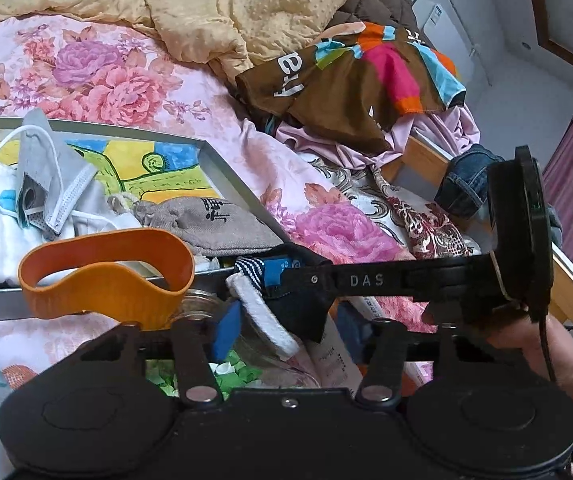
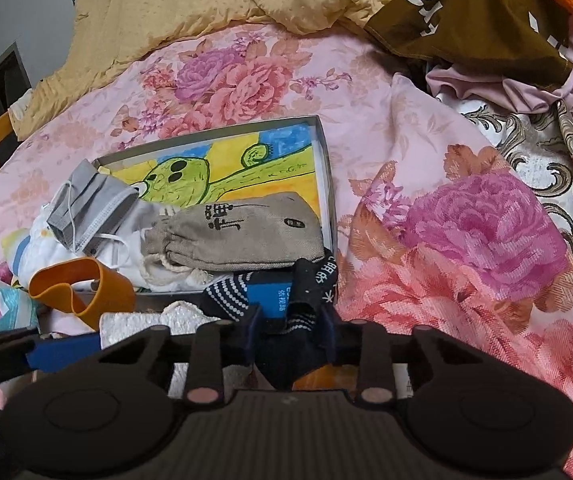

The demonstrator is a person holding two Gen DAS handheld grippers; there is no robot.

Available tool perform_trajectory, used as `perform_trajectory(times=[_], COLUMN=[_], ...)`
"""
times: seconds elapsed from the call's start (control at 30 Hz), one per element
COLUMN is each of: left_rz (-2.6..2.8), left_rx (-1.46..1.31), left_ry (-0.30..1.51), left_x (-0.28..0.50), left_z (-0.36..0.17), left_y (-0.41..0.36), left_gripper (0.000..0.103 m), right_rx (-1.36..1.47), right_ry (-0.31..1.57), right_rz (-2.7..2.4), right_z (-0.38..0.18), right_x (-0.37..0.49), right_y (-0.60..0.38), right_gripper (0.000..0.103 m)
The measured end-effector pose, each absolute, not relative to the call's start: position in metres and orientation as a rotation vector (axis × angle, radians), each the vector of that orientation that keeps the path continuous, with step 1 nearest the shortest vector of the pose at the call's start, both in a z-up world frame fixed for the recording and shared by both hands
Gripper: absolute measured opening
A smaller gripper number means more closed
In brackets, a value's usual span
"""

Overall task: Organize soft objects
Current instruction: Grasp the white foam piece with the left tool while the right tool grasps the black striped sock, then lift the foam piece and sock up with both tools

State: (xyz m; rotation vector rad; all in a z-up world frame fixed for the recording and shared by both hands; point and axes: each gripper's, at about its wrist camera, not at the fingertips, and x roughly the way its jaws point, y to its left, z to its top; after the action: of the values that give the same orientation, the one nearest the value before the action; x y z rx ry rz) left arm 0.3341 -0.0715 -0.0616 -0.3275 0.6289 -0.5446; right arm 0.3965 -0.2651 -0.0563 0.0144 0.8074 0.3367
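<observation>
Floral bedding ahead: my right gripper (image 2: 290, 330) clamps a dark sock (image 2: 286, 344) while my left gripper's (image 1: 282, 332) state is unclear, so the sock could slip free.

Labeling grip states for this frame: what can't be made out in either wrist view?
- Left wrist view: left gripper fingertips, masked by the right gripper's body; grip unclear.
- Right wrist view: lower part of the dark sock between the right gripper fingers, behind the gripper body.
- Both views: tray near edge, covered by clutter.

Orange band (image 1: 106, 270) on the tray's (image 1: 222, 168) near rim, grey pouch (image 1: 214, 224) and mask (image 1: 50, 168) inside.
</observation>
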Motion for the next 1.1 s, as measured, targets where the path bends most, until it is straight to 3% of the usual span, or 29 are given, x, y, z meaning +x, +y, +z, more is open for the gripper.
perform_trajectory(times=[0.3,0.5,0.67,0.77,0.87,1.1], left_rz=[-0.532,-0.507,-0.492,-0.485,-0.489,-0.49], left_rx=[-0.313,-0.296,-0.301,-0.318,-0.323,-0.339], left_ry=[0.644,0.672,0.677,0.677,0.662,0.628], left_x=[0.34,0.346,0.346,0.345,0.342,0.334], left_z=[-0.067,-0.069,-0.068,-0.066,-0.061,-0.05], left_y=[-0.078,-0.082,-0.08,-0.078,-0.076,-0.072], left_gripper=[0.038,0.025,0.02,0.017,0.01,0.01], right_rx=[0.043,0.032,0.017,-0.014,-0.033,-0.043], right_ry=[0.819,0.82,0.786,0.749,0.701,0.629], right_rz=[0.332,0.322,0.322,0.317,0.312,0.298], right_z=[-0.056,-0.057,-0.052,-0.046,-0.039,-0.026], right_x=[0.397,0.396,0.391,0.386,0.38,0.369], right_y=[-0.268,-0.266,-0.263,-0.259,-0.256,-0.254], right_gripper=[0.027,0.02,0.004,0.001,0.0,0.0])
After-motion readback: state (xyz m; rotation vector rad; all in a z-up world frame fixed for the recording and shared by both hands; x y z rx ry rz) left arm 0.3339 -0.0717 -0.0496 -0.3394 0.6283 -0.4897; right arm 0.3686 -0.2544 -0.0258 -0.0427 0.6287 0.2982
